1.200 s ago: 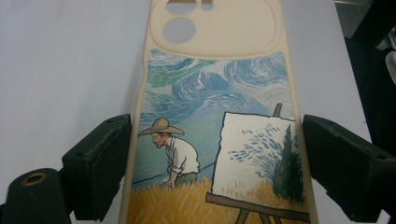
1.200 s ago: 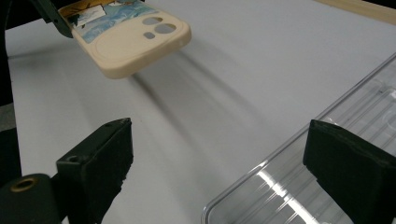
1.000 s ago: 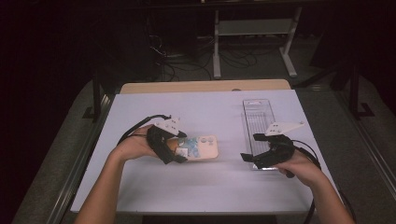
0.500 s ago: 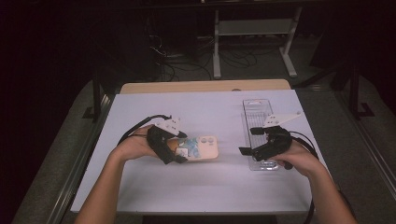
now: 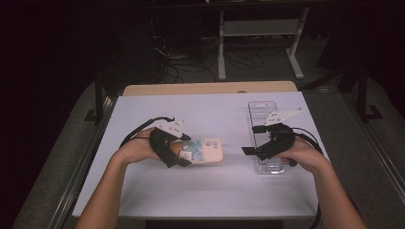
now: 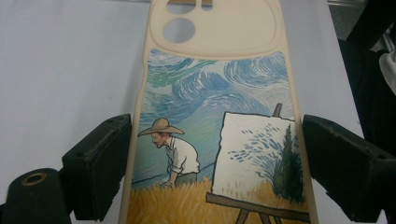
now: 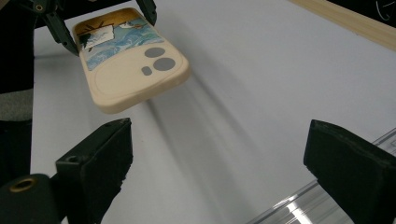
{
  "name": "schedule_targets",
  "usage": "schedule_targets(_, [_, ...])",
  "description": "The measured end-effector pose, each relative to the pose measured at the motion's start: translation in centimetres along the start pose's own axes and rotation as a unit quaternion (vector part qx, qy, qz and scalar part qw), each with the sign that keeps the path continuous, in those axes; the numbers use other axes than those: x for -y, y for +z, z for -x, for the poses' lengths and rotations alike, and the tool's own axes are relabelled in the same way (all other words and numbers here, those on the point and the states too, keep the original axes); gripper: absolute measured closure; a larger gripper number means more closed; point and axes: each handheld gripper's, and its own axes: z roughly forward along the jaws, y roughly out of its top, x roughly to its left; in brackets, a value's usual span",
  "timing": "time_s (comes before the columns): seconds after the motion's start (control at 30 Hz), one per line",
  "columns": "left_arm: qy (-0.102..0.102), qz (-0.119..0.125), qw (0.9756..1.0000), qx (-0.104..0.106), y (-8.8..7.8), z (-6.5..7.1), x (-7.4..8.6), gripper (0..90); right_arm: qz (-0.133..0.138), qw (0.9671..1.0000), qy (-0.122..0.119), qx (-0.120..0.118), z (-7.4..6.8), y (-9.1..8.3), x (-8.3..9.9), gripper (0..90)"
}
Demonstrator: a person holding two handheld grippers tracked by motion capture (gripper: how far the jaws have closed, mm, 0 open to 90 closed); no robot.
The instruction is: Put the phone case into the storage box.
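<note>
Left gripper (image 5: 184,155) is held low at left-centre of the white table (image 5: 210,191), forearm coming in from the near-left edge, wrist bent so the jaws point right. Its jaws pinch the long sides of a cream phone case (image 5: 203,151) printed with a painter in a wheat field; in the left gripper view the pads (image 6: 100,163) press both edges of the case (image 6: 219,116). In the right gripper view the case (image 7: 133,70) is lifted clear of the table, camera-cutout end pointing right and tilted slightly down, its shadow beneath it.

Right gripper (image 5: 249,150) sits over the near end of a clear plastic tray (image 5: 260,112) at the right side of the table, hand gripping from the near right, jaws aimed left at the case. Jaws are spread, nothing between them.

Versus a second ago: the right gripper has shifted left and a little farther from the near edge, closing toward the case though still well apart from it. Left gripper and case unchanged.
</note>
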Motion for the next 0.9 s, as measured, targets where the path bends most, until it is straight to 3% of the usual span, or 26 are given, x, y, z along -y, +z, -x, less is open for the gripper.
schedule_targets(0.2, [0.002,-0.002,1.0,0.001,0.0,0.0,-0.1,11.2,0.002,0.9999,-0.01,-0.004,0.2,0.0,-0.7,7.6])
schedule_targets(0.63, [0.01,-0.006,0.9999,0.003,0.1,0.1,-0.3,11.2,-0.026,0.9984,-0.037,-0.033,-0.1,0.4,-2.6,7.5])
schedule_targets(0.9, [0.02,-0.005,0.9998,0.003,0.2,0.1,-0.4,11.2,-0.045,0.9965,-0.059,-0.038,-0.2,0.7,-3.6,6.0])
